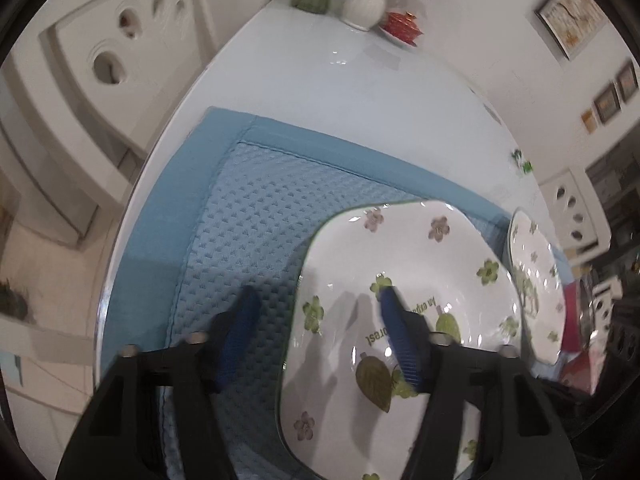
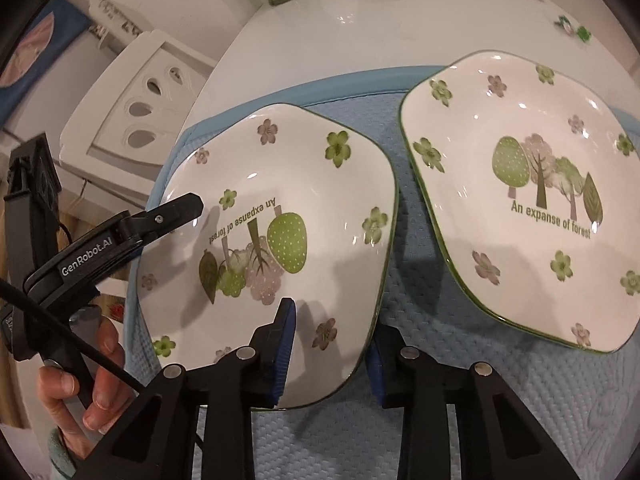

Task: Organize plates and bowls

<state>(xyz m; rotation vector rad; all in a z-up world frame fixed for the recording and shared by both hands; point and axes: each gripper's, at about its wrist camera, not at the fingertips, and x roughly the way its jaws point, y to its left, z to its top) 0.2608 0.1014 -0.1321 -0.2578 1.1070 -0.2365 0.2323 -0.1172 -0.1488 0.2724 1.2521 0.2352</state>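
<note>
The right hand-held gripper [image 2: 330, 356] sits closest to its camera, its jaws parted on either side of the near edge of the left plate [image 2: 276, 248], one blue pad above the plate face and the other beyond the rim; whether they pinch it cannot be told. That plate, square with rounded corners and printed with trees and flowers, lies on a blue mat [image 2: 420, 360]. The left hand-held gripper [image 1: 316, 328] is open, one finger over the mat [image 1: 248, 232] and one over the same plate [image 1: 400, 280]. A second matching plate [image 2: 524, 200] rests just beside it on the mat. Both plates hold nothing. The mat covers a white bench [image 2: 380, 28], where a white vase [image 1: 364, 4] and red dish [image 1: 402, 24] stand at the far end.
</note>
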